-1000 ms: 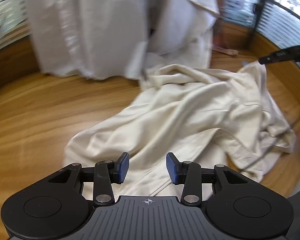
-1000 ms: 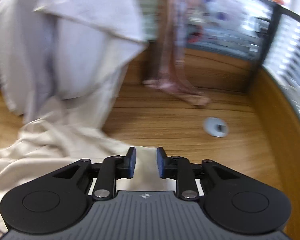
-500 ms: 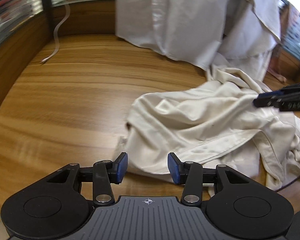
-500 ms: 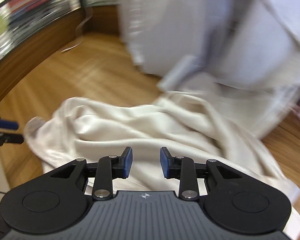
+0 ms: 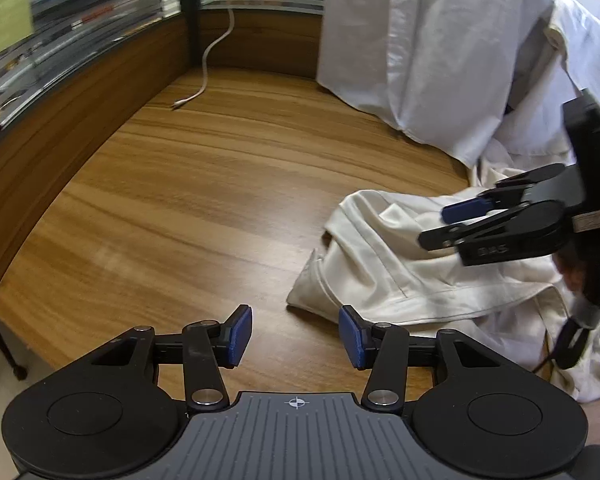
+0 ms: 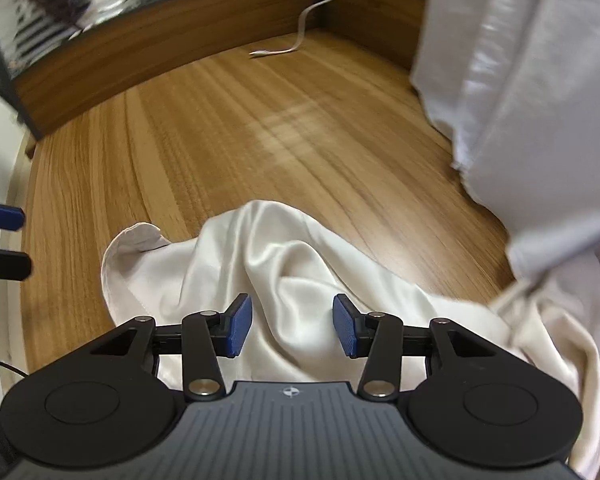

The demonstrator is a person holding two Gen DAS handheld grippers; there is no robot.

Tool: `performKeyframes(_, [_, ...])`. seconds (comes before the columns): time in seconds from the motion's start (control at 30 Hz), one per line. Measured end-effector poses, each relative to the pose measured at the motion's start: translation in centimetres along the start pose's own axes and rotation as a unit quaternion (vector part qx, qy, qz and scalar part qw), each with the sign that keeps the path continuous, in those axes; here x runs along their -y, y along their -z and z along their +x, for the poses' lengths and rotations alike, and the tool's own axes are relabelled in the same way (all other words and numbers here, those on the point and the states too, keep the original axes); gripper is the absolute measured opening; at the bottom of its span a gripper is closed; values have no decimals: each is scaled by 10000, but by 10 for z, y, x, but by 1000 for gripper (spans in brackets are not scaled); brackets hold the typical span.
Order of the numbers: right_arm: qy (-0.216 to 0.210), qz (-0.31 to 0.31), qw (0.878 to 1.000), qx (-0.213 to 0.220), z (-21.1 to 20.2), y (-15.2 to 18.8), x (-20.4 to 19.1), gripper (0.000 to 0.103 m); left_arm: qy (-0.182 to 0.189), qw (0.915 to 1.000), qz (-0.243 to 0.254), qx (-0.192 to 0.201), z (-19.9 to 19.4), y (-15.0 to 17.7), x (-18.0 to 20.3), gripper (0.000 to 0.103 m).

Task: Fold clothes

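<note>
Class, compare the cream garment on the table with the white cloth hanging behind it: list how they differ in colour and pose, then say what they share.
Colour: the cream garment is warm off-white; the white cloth is cooler, greyish white.
Pose: the cream garment lies crumpled and low on the wooden table; the white cloth stands tall, draped in long vertical folds.
Shared: both are plain, unpatterned fabric and neither is folded yet.

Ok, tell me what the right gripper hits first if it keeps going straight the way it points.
Most likely the cream garment: the right gripper is open, with that crumpled cloth directly ahead. How near it is, I can't tell.
</note>
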State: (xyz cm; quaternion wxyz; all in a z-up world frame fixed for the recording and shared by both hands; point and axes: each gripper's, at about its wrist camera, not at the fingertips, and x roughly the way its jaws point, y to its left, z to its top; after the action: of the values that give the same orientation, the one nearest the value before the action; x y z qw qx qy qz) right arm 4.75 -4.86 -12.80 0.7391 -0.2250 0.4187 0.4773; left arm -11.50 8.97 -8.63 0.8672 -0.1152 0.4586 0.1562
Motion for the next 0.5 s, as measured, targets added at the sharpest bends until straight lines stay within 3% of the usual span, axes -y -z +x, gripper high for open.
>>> performKeyframes(0.07, [-23, -133, 9999, -45, 7, -4, -3, 39, -31, 10000, -67, 11, -2, 1, -1, 52])
performKeyframes(0.13, [-92, -166, 9998, -82, 9, -6, -2, 9, -46, 10000, -41, 20, -1, 0, 0, 56])
performKeyframes(0.17, [-117, -136, 9998, -66, 6, -5, -1, 2, -48, 10000, -8, 30, 0, -1, 1, 56])
performKeyframes(0.37, [-209, 48, 9996, 192, -44, 12, 7, 1, 71, 9997, 189, 111, 5, -13, 10, 56])
performKeyframes(0.5, [-52, 368, 9990, 259, -92, 36, 20, 1, 241, 9990, 356, 152, 12, -22, 21, 56])
